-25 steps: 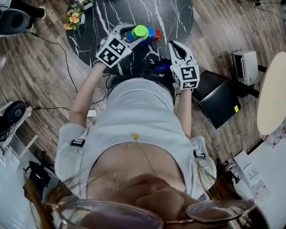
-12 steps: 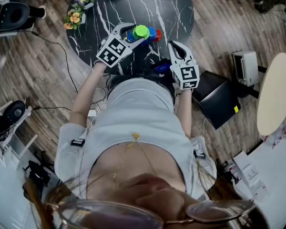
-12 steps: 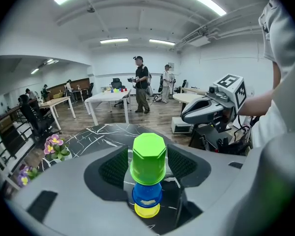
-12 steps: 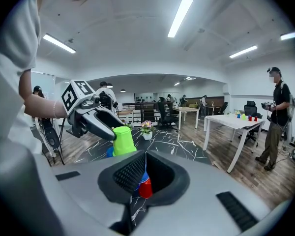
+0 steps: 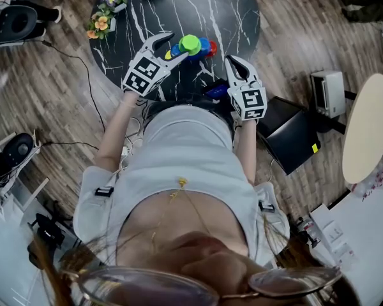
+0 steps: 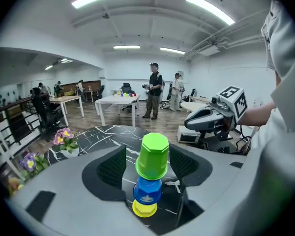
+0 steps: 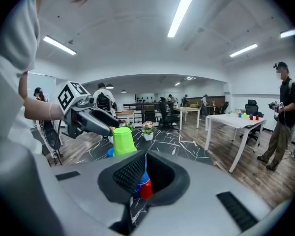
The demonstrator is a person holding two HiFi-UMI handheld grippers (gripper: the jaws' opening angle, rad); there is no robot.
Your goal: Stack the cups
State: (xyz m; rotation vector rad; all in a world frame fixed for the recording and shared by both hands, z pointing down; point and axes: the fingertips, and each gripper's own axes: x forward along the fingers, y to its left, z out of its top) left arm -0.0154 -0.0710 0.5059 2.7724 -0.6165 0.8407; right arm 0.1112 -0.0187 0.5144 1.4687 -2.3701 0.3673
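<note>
Head view: cups sit toward the 6 o'clock side of the counter (image 5: 230, 11). The left claw (image 5: 177, 45) comes in from 8 o'clock with jaws apart, straddling the cups and gripping nothing, which fits release or approach. The right claw (image 5: 235, 62) is open and empty at 4 o'clock, likely held clear. The green cup (image 5: 190, 43) is inverted and looks seated on the blue cup (image 6: 147, 191), with the yellow cup (image 6: 144, 209) beside.

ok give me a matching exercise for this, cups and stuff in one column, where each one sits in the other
Things:
1. green cup
2. yellow cup
3. red cup
4. flowers

Places:
A. seen between the open jaws of the right gripper
B. by the edge of the table
C. upside down on top of a blue cup
D. lowest of the three cups in the left gripper view

Pairs: 1-C, 2-D, 3-A, 4-B
</note>
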